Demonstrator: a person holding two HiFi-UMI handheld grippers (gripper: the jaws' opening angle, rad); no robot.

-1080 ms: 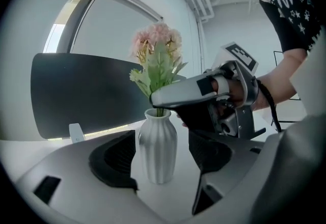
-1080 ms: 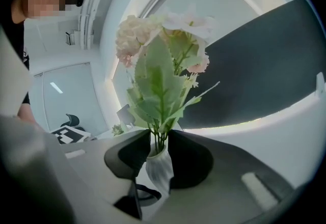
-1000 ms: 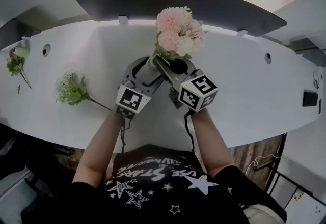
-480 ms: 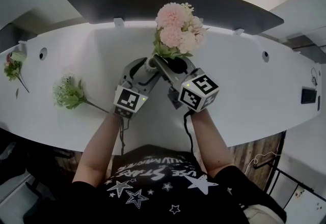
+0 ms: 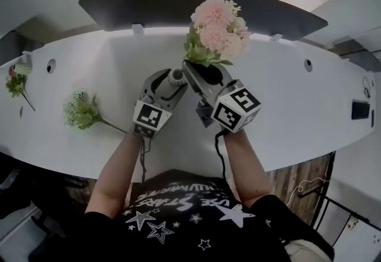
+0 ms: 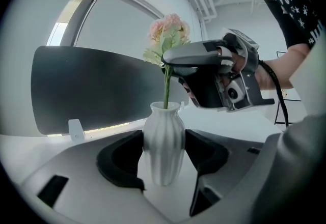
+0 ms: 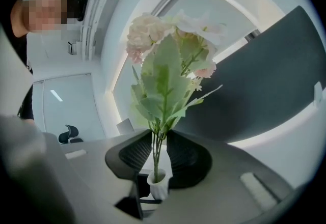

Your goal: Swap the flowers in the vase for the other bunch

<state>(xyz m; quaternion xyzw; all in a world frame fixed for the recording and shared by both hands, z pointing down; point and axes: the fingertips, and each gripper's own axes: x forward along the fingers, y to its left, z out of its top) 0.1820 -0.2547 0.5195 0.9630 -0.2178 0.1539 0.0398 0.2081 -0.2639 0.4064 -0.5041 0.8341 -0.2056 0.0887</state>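
Two grippers, jaws just closing further: left gripper (image 5: 171, 81) clamps the white vase (image 6: 163, 139); right gripper (image 5: 189, 69) pinches the pink bunch (image 5: 217, 25) by its stems, whose ends sit inside the vase.

The right gripper (image 7: 157, 139) has its ribbed black jaws on the green stems (image 7: 155, 159) of a pink and cream flower bunch (image 7: 168, 80); the jaws have just been closing on them. Below the jaws the stems run down into the mouth of a white vase (image 7: 158, 186). A dark curved panel (image 7: 270, 80) stands far right, and an office chair (image 7: 70, 134) far left.
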